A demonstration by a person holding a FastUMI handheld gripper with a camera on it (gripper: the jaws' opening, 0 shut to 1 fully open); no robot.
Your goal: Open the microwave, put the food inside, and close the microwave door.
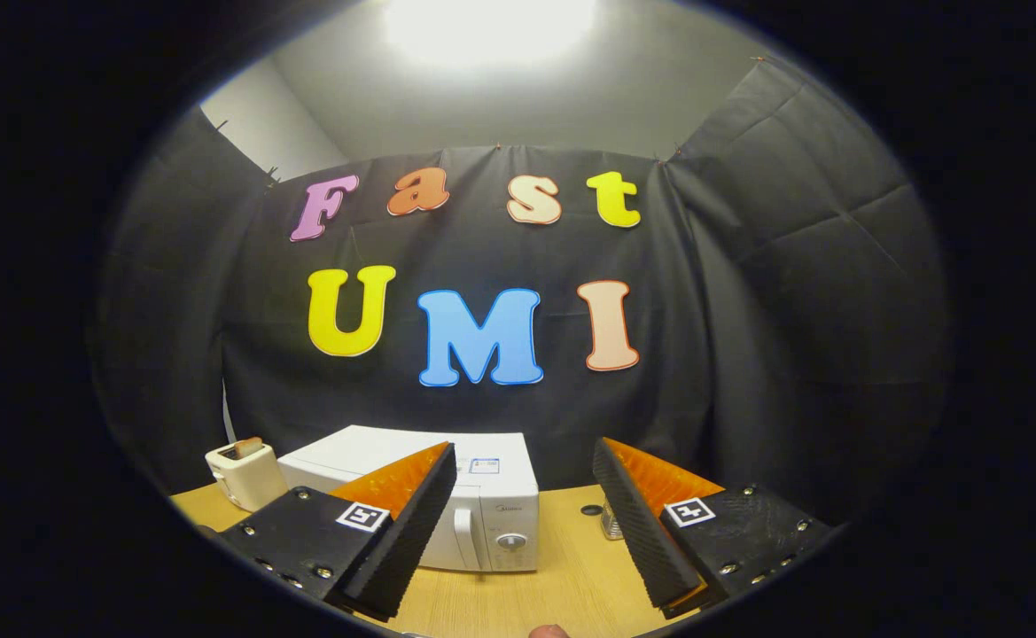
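Your claw is spread wide with nothing between its fingers, and it sits raised above the near part of the wooden worktop, looking level toward the booth's back wall. The microwave stands ahead of you, toward the far side of the worktop and partly hidden behind your left finger; its door is closed, so what is inside cannot be seen, and its handle and round dial face you in the gap between the fingers. Beside the microwave, near the worktop's far left corner, a small toaster holds a slice of bread that sticks up out of its slot. Just past your right finger, on the worktop to the right of the microwave, stands a small clear container, too hidden to tell its contents, with a dark round spot on the wood near it.
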